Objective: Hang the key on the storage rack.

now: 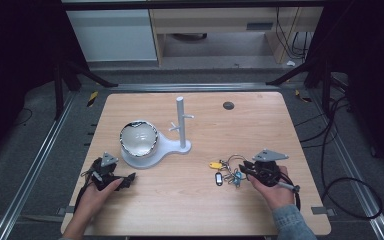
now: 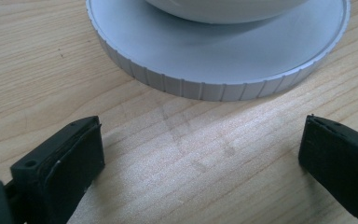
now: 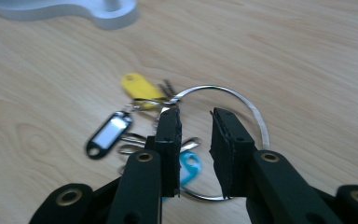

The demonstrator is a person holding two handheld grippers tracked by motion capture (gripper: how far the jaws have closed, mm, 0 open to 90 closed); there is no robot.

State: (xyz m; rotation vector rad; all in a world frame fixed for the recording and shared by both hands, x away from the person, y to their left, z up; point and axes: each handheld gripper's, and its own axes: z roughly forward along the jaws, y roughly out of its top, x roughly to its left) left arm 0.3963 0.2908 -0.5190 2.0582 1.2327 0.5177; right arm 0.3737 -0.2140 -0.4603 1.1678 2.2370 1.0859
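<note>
A bunch of keys lies on the wooden table point(image 1: 190, 200), strung on a large wire ring point(image 1: 235, 159) point(image 3: 242, 100). It carries a yellow tag point(image 1: 215, 165) point(image 3: 140, 86), a black tag point(image 1: 219, 179) point(image 3: 109, 133) and a blue tag point(image 3: 189, 163). My right gripper point(image 1: 242, 169) point(image 3: 193, 114) hovers over the ring with its jaws close together. A narrow gap of bare wood shows between the pads, and the left tip sits at the ring's wire. My left gripper point(image 1: 127, 179) point(image 2: 200, 135) rests wide open on the table, just in front of the grey stand's round base point(image 2: 214, 60).
The grey stand point(image 1: 172, 146) holds a shiny bowl point(image 1: 138, 139) on its round end and an upright post with pegs point(image 1: 181, 120) on the other. A dark round grommet point(image 1: 228, 105) sits near the table's far edge. Cables lie on the floor at the right.
</note>
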